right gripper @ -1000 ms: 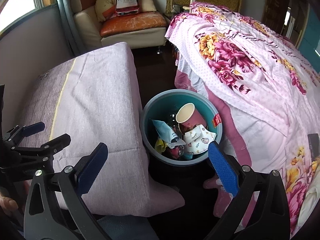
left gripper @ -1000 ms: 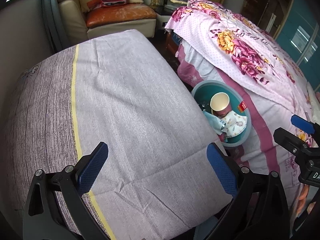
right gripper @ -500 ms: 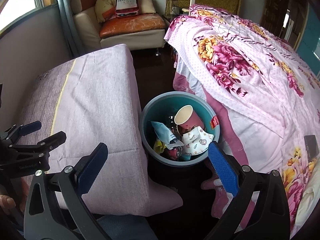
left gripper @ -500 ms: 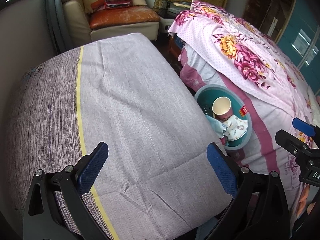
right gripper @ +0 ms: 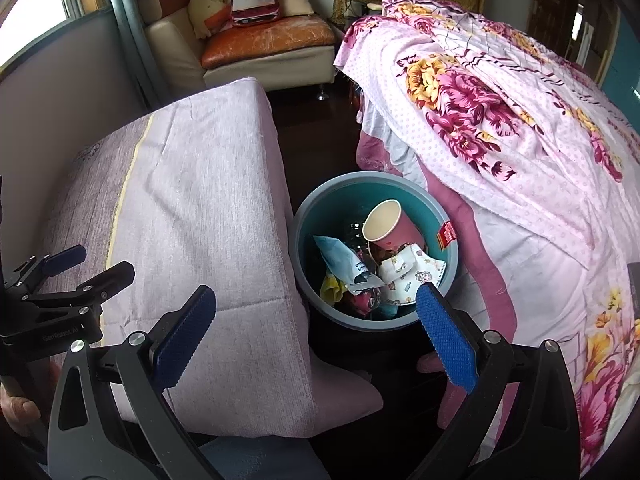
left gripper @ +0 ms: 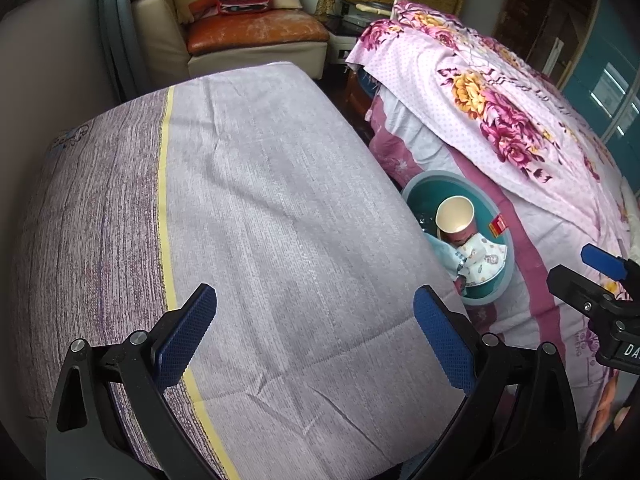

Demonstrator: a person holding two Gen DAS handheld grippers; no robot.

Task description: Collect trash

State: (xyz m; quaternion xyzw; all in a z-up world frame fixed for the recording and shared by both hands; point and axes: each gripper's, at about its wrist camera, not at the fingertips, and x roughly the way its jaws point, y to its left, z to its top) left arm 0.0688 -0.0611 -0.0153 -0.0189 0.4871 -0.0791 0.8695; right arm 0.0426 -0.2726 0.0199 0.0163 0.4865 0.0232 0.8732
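both my grippers, left (left gripper: 314, 338) and right (right gripper: 316, 330), spread apart and empty, hovering near the bin (right gripper: 304, 216) since cup (right gripper: 390, 224) and wrappers already sit inside it.

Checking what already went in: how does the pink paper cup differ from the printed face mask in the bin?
The paper cup is rigid, plain pink, tipped with its open mouth facing up; the face mask is soft, white with cartoon prints, crumpled flat. The cup sits farther from the camera, the mask just below it. Both lie inside the teal bin.
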